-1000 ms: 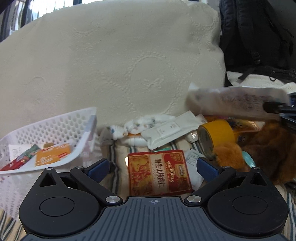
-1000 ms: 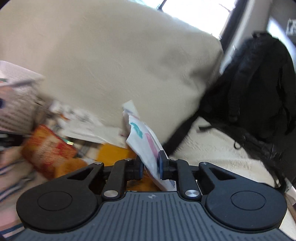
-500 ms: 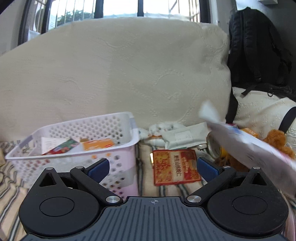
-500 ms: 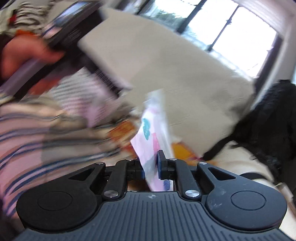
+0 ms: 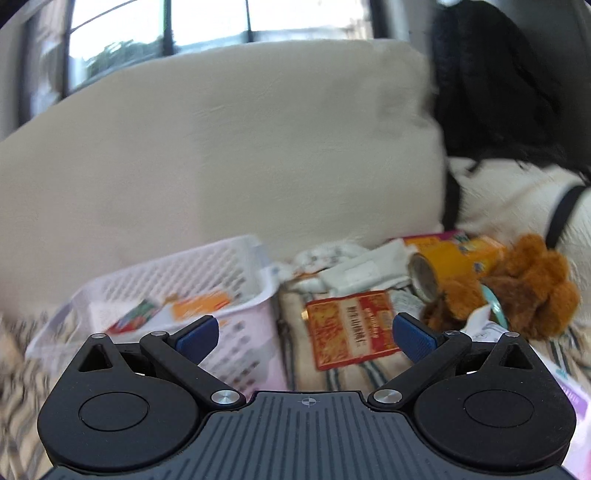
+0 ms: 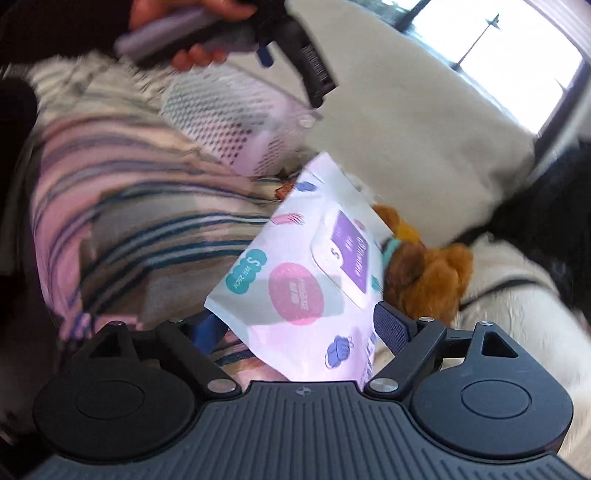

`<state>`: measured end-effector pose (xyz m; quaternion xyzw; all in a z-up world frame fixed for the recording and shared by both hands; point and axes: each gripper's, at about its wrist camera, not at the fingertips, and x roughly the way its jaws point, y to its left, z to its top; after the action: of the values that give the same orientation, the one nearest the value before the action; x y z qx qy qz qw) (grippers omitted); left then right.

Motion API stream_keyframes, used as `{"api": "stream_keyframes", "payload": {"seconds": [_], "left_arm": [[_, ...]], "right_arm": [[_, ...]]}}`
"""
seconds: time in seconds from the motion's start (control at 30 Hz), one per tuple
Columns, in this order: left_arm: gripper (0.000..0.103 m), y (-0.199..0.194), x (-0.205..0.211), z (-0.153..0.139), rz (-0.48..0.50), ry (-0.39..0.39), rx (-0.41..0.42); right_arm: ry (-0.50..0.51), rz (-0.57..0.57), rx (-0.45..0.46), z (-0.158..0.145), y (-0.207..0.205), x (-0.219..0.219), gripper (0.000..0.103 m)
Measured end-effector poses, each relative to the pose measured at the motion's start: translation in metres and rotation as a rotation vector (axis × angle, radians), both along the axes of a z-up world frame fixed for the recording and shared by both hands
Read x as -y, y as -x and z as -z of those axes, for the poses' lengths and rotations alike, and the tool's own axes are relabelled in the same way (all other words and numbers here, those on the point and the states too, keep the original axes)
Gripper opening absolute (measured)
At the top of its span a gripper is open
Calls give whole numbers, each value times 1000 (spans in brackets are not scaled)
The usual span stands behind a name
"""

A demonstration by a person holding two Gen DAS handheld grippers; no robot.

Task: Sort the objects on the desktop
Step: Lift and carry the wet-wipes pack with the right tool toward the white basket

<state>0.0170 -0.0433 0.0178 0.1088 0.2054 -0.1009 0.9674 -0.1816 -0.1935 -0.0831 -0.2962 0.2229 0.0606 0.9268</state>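
A white pack with pink, teal and purple prints lies tilted between the jaws of my right gripper. The jaws are opening and the pads stand off the pack. It rests over the striped cloth, beside a brown plush toy. My left gripper is open and empty, hovering before a red snack packet. The white mesh basket holds a few packets, to the left of the red one. In the right wrist view a hand carries the left gripper above the basket.
A yellow can, white pouches and the plush toy crowd the cloth right of the basket. A large cream cushion stands behind everything. A black backpack leans at the back right.
My right gripper swung left and down with the white pack, then its jaws spread and let the pack go. My left gripper drew back and rose, bringing the basket into fuller view.
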Motion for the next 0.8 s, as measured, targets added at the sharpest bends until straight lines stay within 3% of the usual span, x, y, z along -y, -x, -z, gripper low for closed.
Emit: {"api": "stream_keyframes", "payload": {"seconds": [0.1, 0.2, 0.27, 0.37, 0.5, 0.7, 0.8], "left_arm": [[103, -13, 24, 8, 119, -82, -7], [103, -24, 48, 23, 209, -160, -54], [103, -24, 61, 34, 280, -202, -69], [103, -25, 75, 55, 370, -249, -93], [103, -33, 82, 81, 410, -279, -160], [103, -47, 71, 81, 430, -213, -200], [103, -49, 68, 83, 445, -226, -184]], "right_arm": [[-16, 30, 28, -5, 10, 6, 95], [239, 12, 44, 18, 16, -4, 100], [277, 7, 5, 25, 17, -8, 99], [156, 8, -13, 17, 28, -1, 99], [-55, 110, -36, -3, 40, 24, 99], [-697, 239, -87, -22, 46, 59, 95], [-939, 290, -88, -13, 32, 69, 90]]}}
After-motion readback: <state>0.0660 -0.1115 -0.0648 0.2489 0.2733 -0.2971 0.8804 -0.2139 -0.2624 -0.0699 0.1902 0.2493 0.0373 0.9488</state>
